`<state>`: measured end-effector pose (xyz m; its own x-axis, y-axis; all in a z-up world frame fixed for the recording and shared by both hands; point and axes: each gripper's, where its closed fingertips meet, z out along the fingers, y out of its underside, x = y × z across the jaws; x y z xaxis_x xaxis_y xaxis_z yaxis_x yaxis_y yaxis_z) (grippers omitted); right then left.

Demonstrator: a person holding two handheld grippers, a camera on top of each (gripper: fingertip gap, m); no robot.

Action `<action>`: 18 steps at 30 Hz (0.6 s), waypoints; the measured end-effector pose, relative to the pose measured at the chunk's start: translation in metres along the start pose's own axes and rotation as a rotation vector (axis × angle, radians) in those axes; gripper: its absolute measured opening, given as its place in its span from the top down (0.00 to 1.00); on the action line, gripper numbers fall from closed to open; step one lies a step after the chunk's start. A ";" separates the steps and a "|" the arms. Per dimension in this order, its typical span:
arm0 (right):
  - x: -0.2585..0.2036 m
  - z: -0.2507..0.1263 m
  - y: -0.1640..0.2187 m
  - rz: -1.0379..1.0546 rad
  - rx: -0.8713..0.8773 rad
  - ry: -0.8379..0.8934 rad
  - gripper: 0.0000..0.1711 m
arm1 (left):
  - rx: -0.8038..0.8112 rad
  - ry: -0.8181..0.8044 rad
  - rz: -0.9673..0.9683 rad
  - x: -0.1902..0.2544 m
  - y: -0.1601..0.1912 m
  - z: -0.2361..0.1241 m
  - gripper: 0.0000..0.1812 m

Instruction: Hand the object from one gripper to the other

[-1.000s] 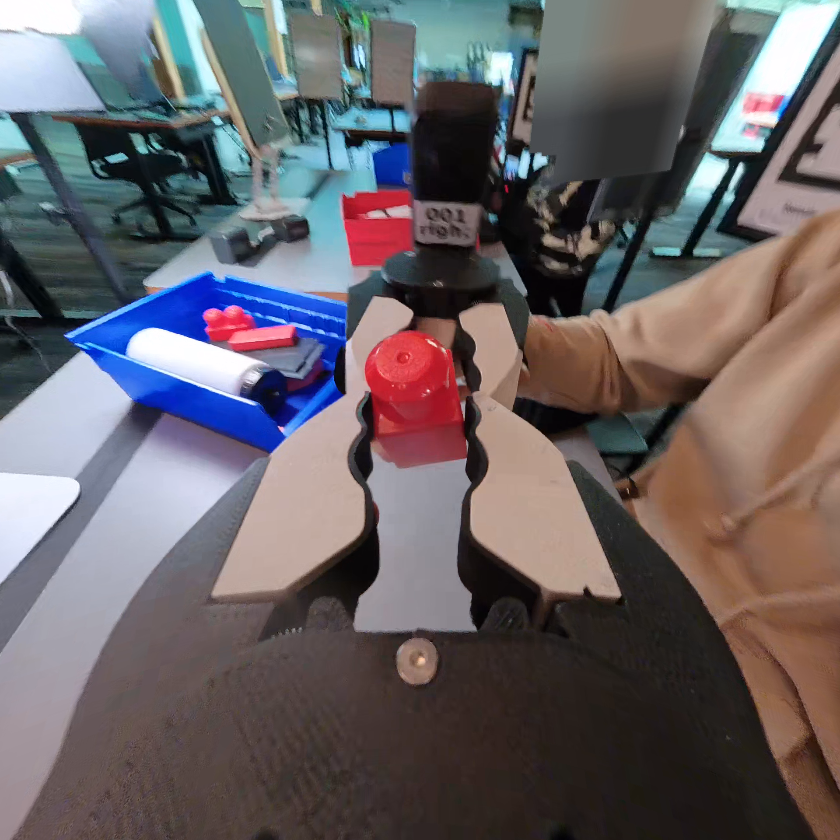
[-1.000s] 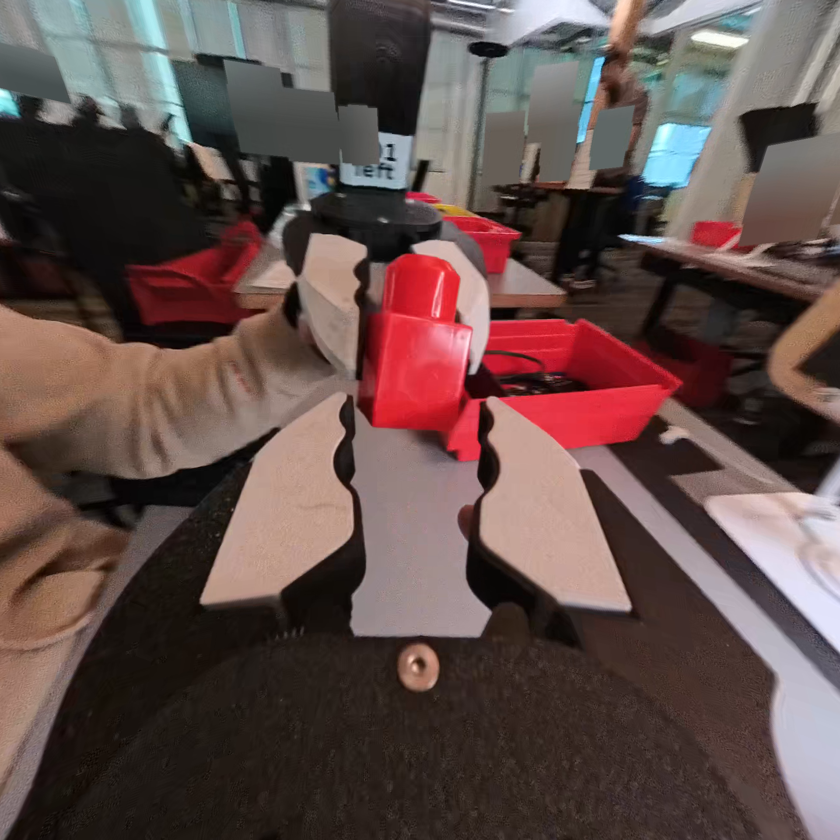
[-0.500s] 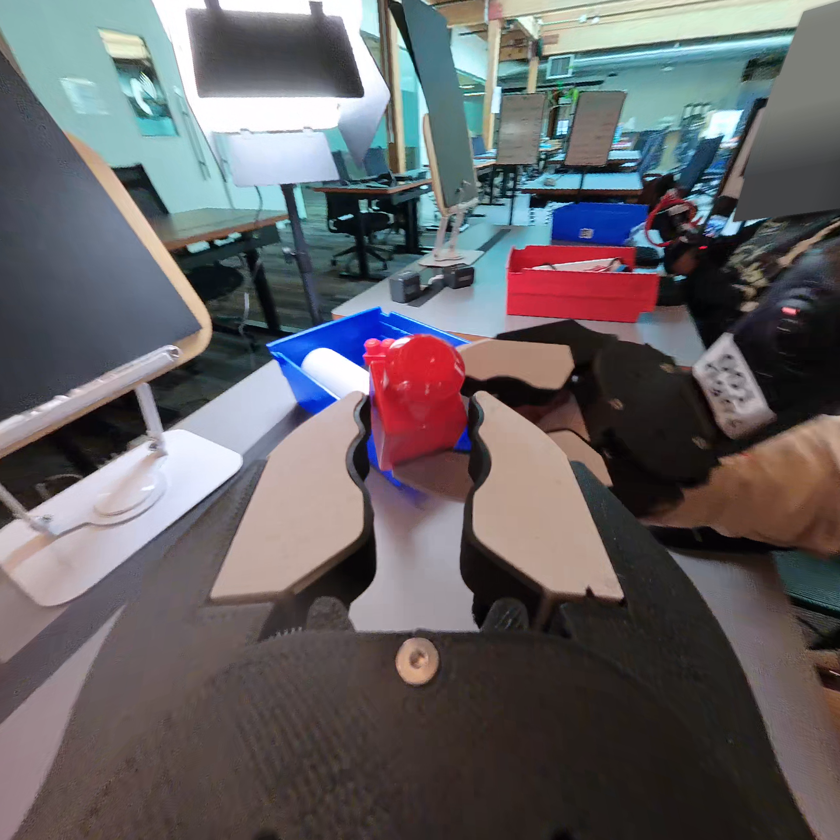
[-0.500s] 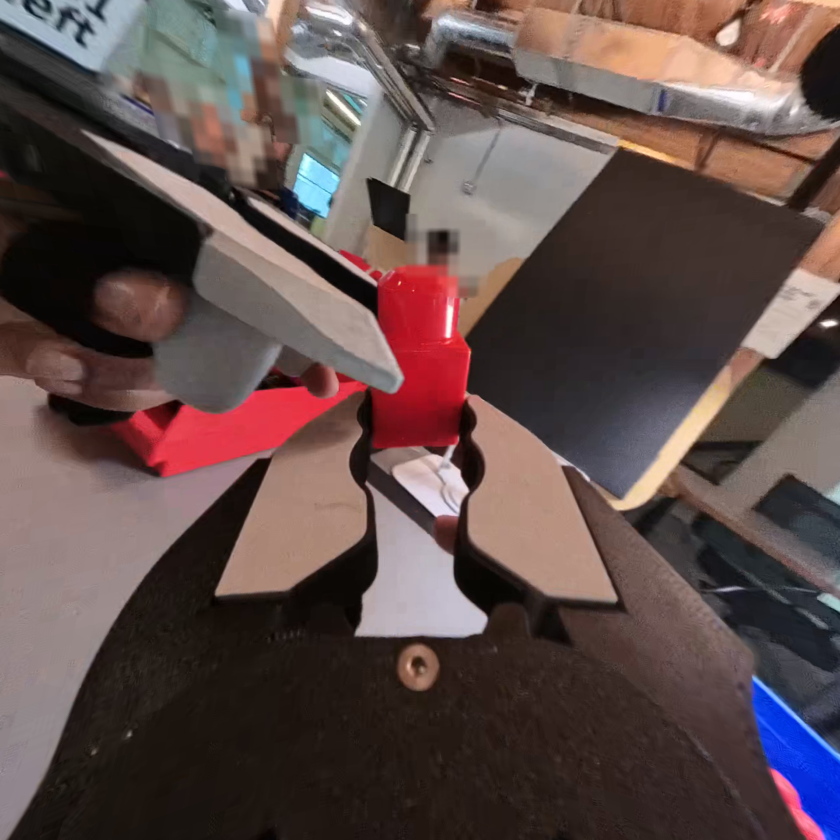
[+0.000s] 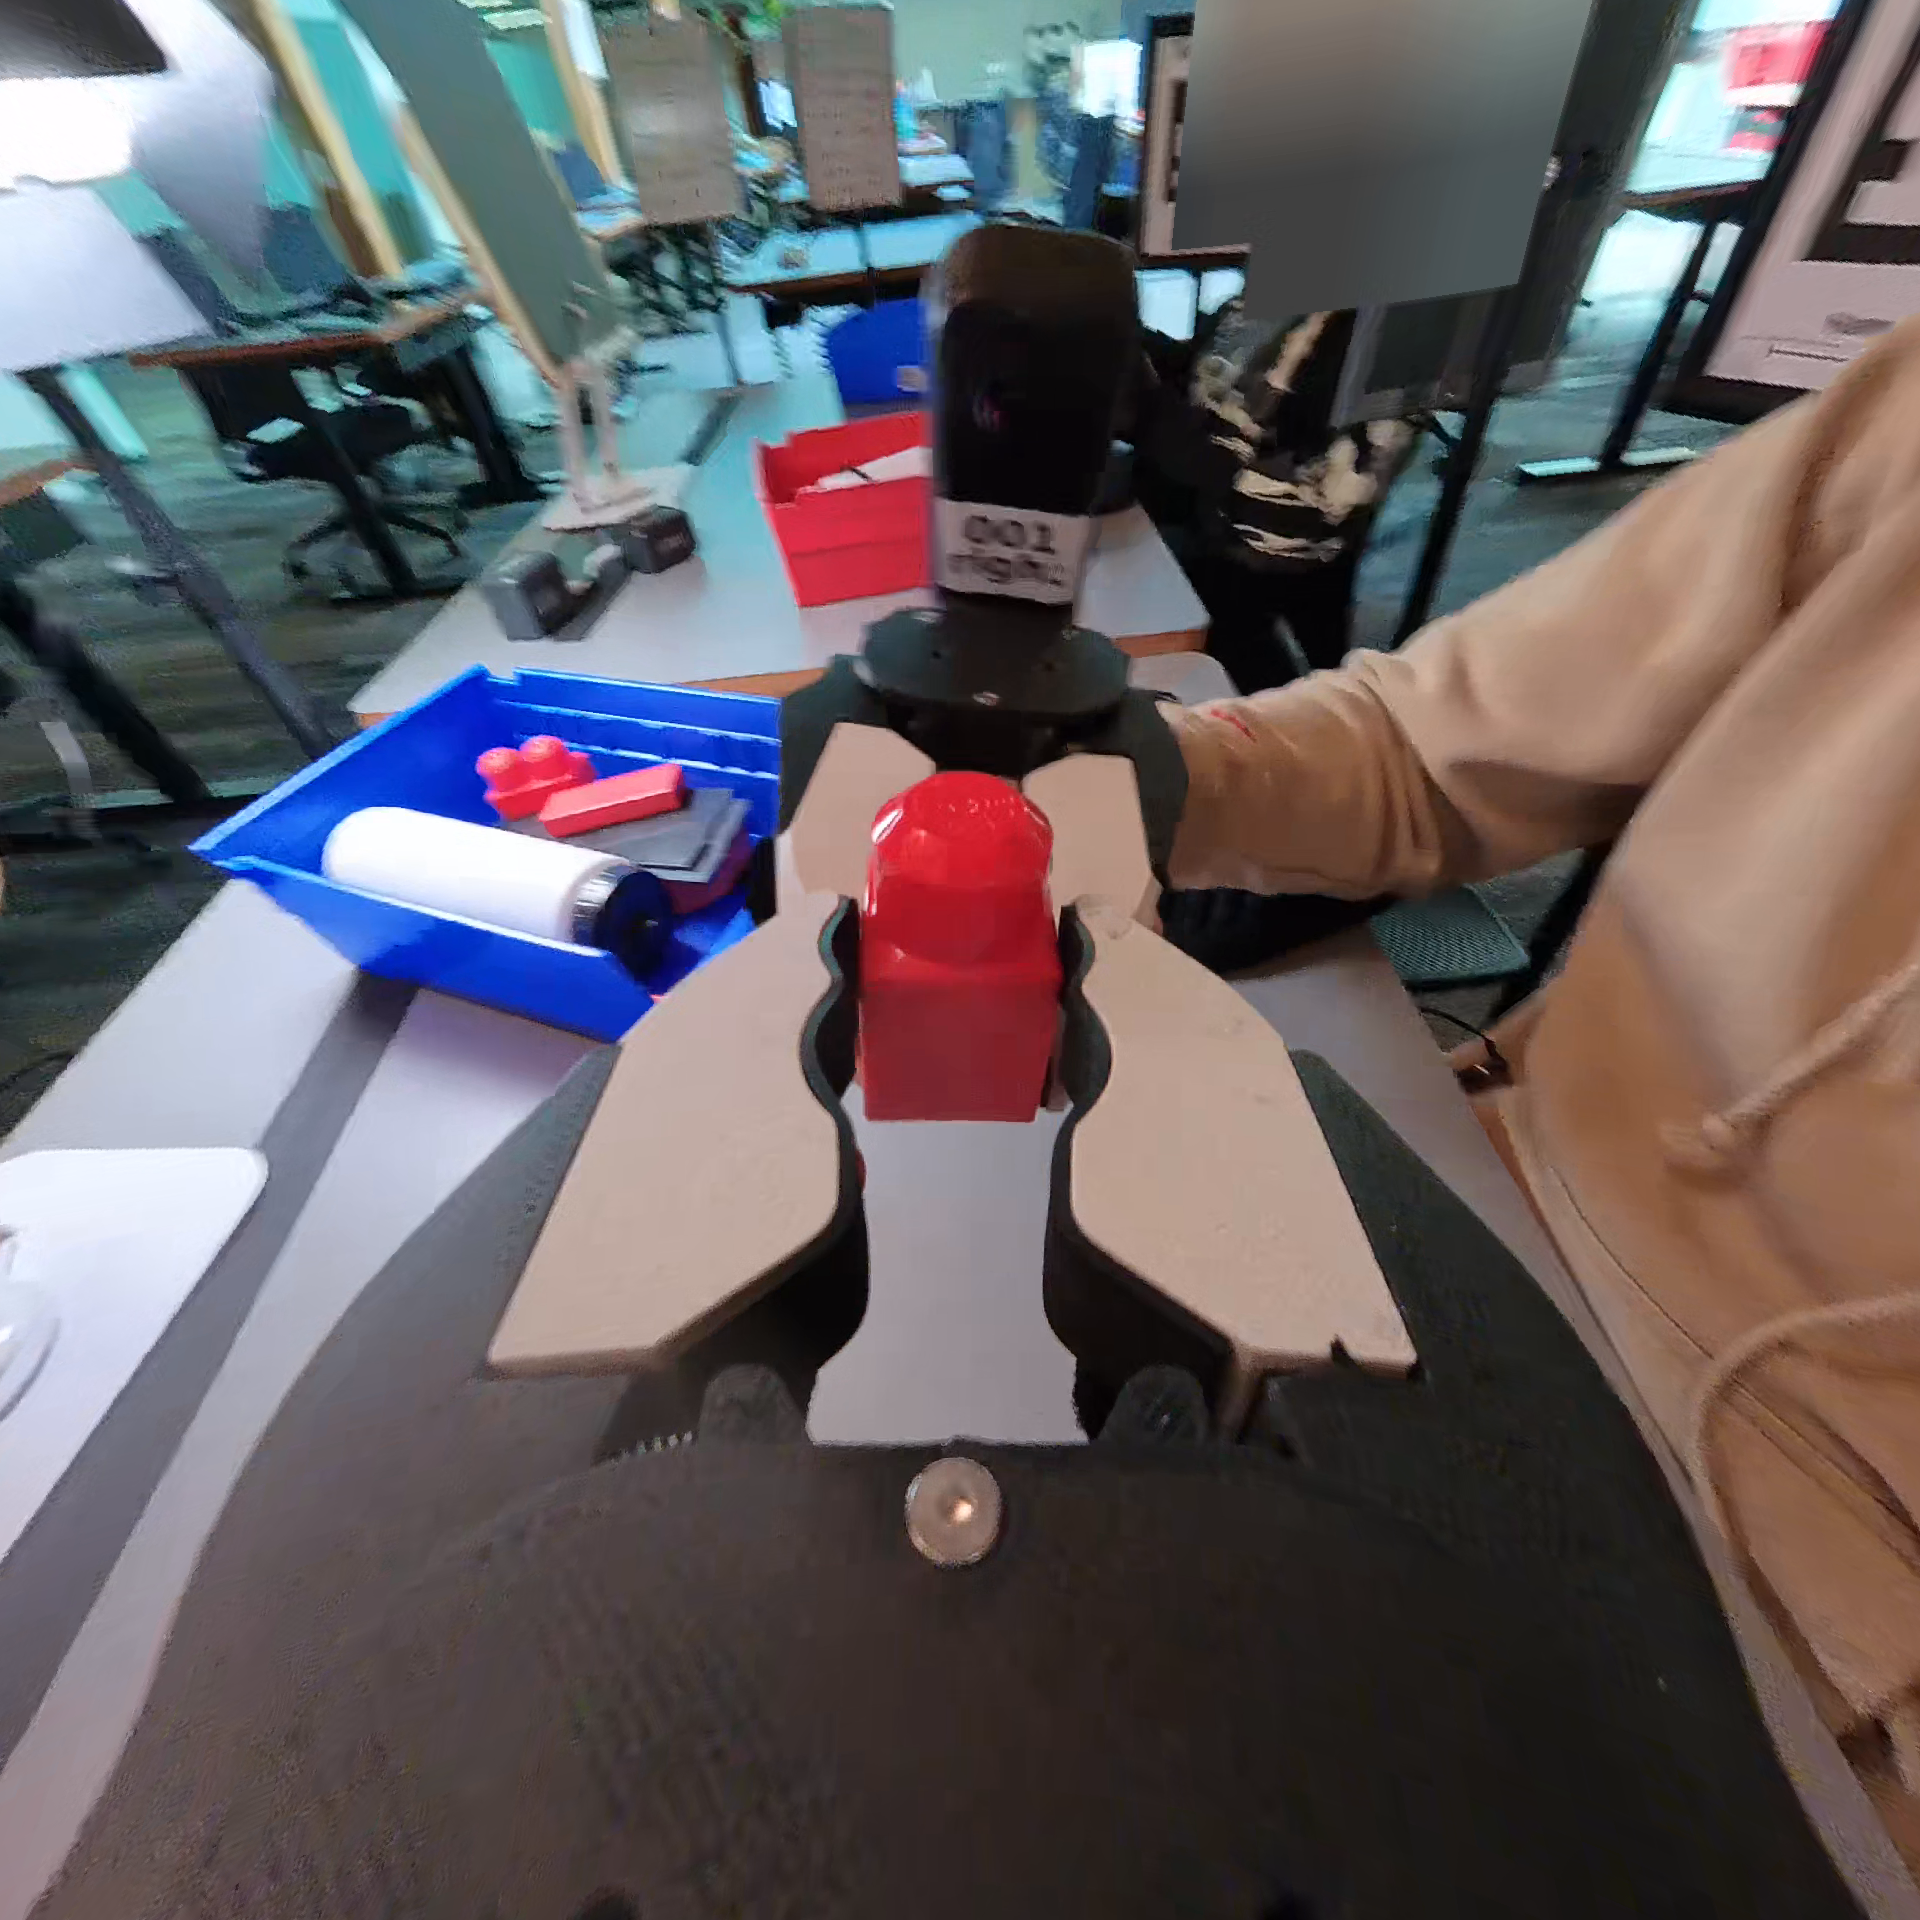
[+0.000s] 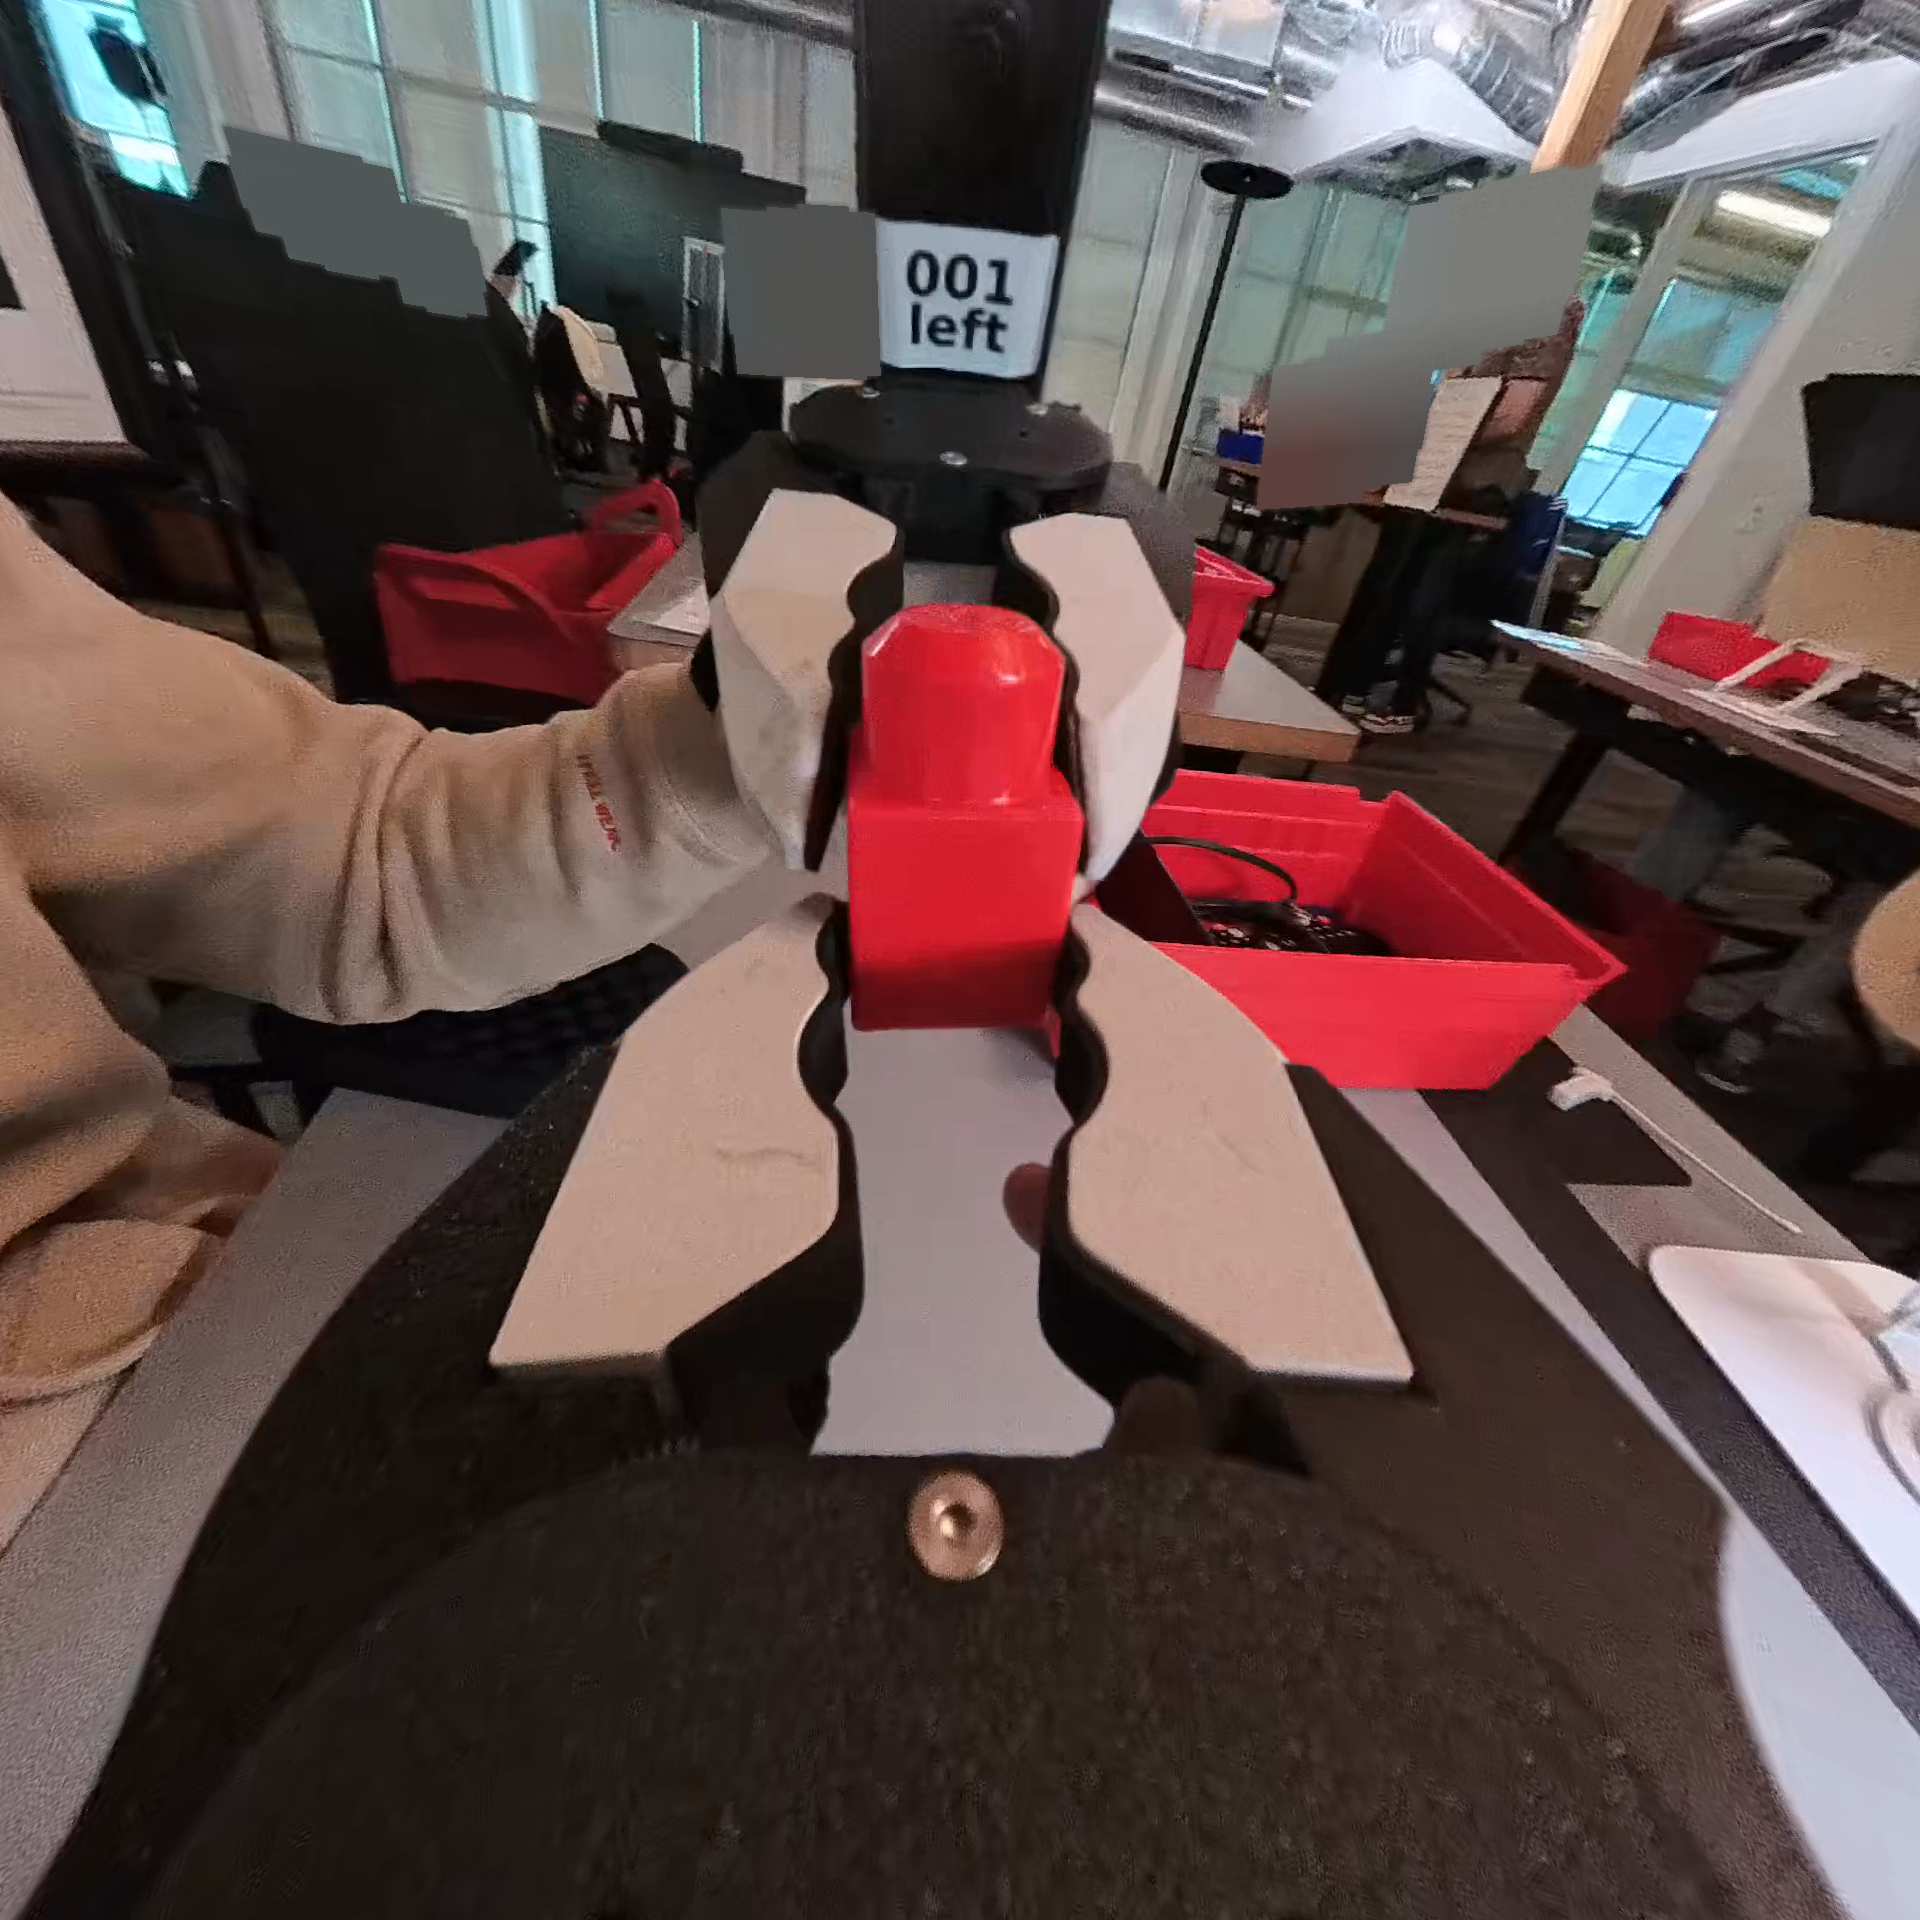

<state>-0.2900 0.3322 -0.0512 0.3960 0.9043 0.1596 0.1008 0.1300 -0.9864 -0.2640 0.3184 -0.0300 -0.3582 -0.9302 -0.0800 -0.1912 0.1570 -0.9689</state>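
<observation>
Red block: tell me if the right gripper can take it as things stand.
Probably yes. The red block sits between the right gripper fingertips, which look closed on its base; the left gripper also appears clamped on it and must release.

the red block (image 5: pixel 954 997) hides the right tongs (image 5: pixel 961 831) tips in the left wrist view, so their grip cannot be judged there. at 9 o'clock a white plate (image 5: pixel 114 1226) is cut by the edge. at 10 o'clock, the blue bin (image 5: pixel 457 935) hides its contents' lower parts.
</observation>
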 end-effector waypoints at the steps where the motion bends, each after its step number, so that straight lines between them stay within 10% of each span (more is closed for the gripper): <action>1: 0.006 0.001 -0.001 -0.021 0.006 0.048 0.79 | 0.019 -0.046 -0.003 -0.007 -0.003 -0.002 0.80; 12: 0.076 -0.024 -0.005 -0.322 -0.088 0.821 0.79 | 0.114 -0.460 -0.047 -0.063 -0.007 0.009 0.79; 18: 0.061 -0.025 -0.005 -0.014 -0.107 0.444 0.71 | 0.095 -0.554 0.245 -0.066 -0.017 -0.023 0.79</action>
<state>-0.2436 0.3769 -0.0353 0.7445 0.6376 0.1977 0.1933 0.0776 -0.9781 -0.2577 0.3847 -0.0028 0.1517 -0.9088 -0.3887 -0.0722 0.3820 -0.9213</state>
